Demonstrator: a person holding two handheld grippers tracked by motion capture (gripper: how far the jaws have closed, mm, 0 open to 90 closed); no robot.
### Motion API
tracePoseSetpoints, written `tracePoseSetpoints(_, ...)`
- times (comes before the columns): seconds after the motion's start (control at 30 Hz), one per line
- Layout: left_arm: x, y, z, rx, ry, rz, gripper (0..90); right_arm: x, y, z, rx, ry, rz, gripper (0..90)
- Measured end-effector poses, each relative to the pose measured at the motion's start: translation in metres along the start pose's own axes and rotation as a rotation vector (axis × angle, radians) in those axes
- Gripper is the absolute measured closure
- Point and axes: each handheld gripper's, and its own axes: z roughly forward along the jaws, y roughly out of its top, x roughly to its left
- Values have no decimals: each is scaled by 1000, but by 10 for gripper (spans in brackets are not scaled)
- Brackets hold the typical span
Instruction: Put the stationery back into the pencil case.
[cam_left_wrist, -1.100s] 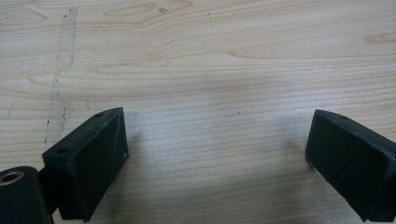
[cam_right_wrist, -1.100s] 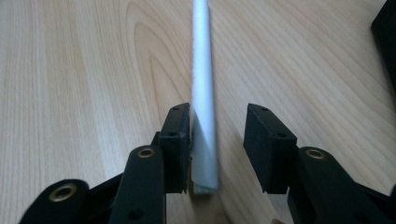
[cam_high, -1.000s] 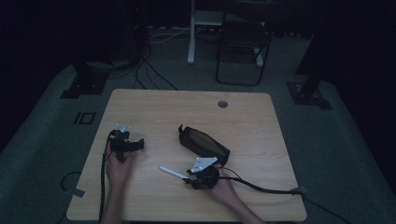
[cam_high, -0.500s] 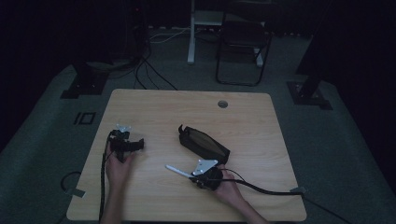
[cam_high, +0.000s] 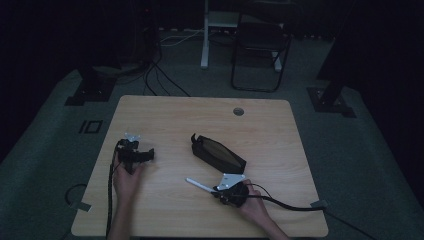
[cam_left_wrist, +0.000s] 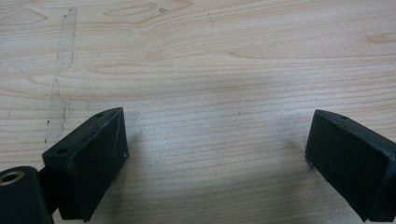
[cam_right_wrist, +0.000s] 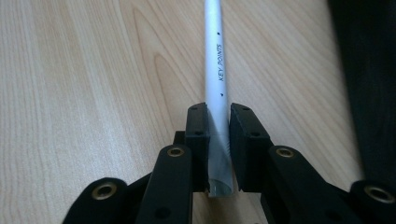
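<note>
Right gripper (cam_right_wrist: 218, 140) shifted left, clamping one pen (cam_right_wrist: 215, 60); one case (cam_high: 218, 154).

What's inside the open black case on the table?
The black case shows a tan lining and nothing visibly in it; its lower end is too dark to tell. The white pen is outside it, clamped in the right tongs.

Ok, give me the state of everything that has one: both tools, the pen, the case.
Left tool: open, nothing between the jaws, low over bare table.
Right tool: shut on the pen, jaws have just been closing.
Pen: white, clamped near one end, pointing away from the right tool along the table.
Case: black, lying on the table, open at its far end.
</note>
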Motion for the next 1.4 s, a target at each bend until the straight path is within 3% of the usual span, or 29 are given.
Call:
tracePoseSetpoints(0.37, 0, 0, 0, 0, 0, 0, 61, -2, 6, -17, -60, -20, 8, 786)
tracePoseSetpoints(1.4, 0, 0, 0, 1, 0, 0, 60, -12, 14, -48, -135, -76, 20, 787)
